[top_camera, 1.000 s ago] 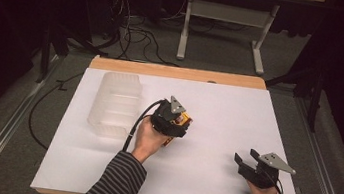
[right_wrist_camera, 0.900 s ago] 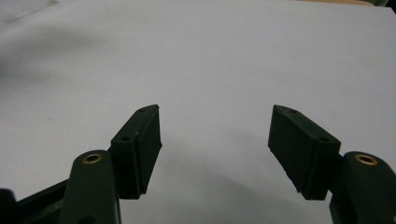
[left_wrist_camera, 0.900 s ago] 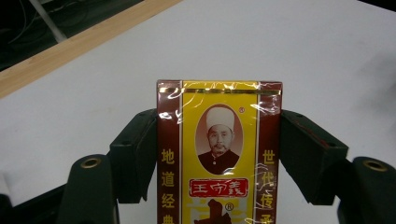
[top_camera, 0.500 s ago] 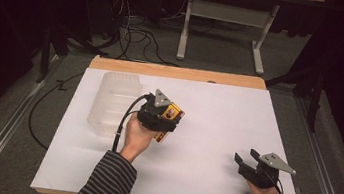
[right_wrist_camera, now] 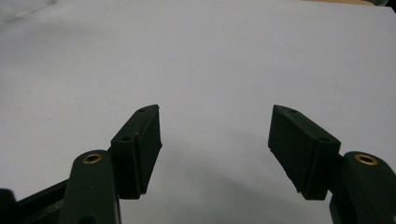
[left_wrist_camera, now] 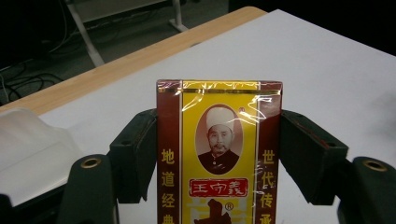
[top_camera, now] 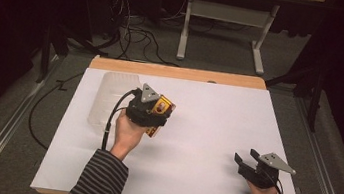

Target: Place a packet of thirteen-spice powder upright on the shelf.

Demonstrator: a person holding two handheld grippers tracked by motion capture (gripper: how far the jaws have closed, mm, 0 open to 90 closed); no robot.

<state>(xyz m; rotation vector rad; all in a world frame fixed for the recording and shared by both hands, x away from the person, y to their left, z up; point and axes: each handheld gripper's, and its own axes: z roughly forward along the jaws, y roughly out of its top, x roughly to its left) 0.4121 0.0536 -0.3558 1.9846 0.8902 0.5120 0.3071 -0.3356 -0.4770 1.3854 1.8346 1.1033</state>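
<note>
Left gripper [top_camera: 157, 120] clamped on yellow-red box [left_wrist_camera: 219, 158], lifted toward clear bin [top_camera: 109, 96] at table's far-left corner; drop-in likely next. Right gripper [right_wrist_camera: 215, 140] empty, jaws apart.

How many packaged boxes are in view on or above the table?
1. The yellow and red box is held between the fingers of the left gripper, above the white table, beside the clear plastic container. Another may be hidden inside it.

Glossy film-wrapped yellow-and-maroon box [left_wrist_camera: 219, 154], matt white paper table cover [top_camera: 215, 133], wooden table edge [top_camera: 178, 72], translucent plastic container [top_camera: 109, 96]
</note>
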